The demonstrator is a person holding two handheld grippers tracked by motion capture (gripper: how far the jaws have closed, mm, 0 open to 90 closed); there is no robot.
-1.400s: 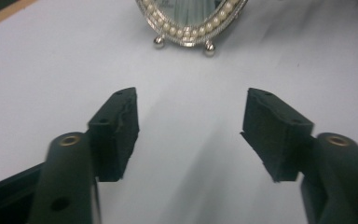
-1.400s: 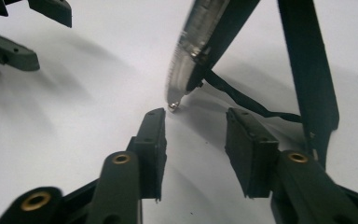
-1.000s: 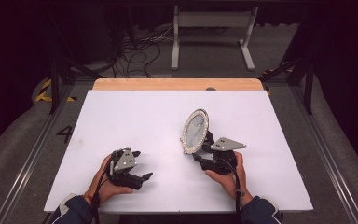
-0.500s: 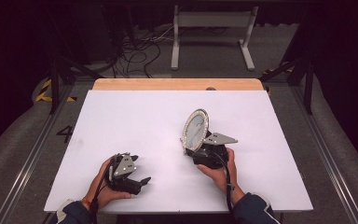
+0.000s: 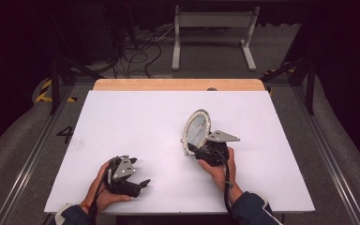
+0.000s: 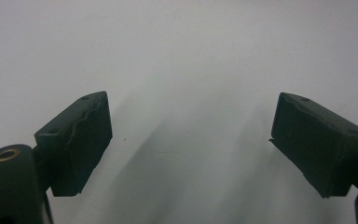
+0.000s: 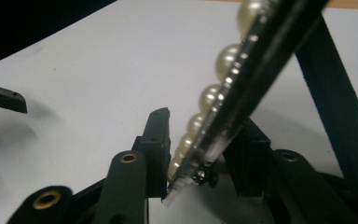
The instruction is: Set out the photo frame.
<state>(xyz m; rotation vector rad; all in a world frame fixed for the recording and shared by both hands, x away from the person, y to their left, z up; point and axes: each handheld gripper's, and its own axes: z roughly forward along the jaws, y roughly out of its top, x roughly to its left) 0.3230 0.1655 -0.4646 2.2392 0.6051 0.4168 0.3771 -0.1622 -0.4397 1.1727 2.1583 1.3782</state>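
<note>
At the near left of the white bench (image 5: 122, 122), the left gripper (image 5: 140, 183) rests with fingers (image 6: 81, 135) spread wide and empty. Right of centre, the right gripper (image 5: 191, 147), whose fingers (image 7: 157, 140) have just been closing, pinches the bottom rim of a pearl-edged oval mirror (image 5: 197, 130) standing tilted. Its glass looks fragile, light and slippery, so the frame's rim seems the safest hold.

The white counter (image 5: 136, 117) lies bare across its whole far half and left side, so a hand can sweep there freely. The one obstacle is the pearl-rimmed oval mirror (image 5: 196, 131), tilted upright right of centre with the right tool (image 5: 193, 149) at its lower rim. The left tool (image 5: 140, 183) sits near the front edge, well apart from it, with open counter between.
</note>
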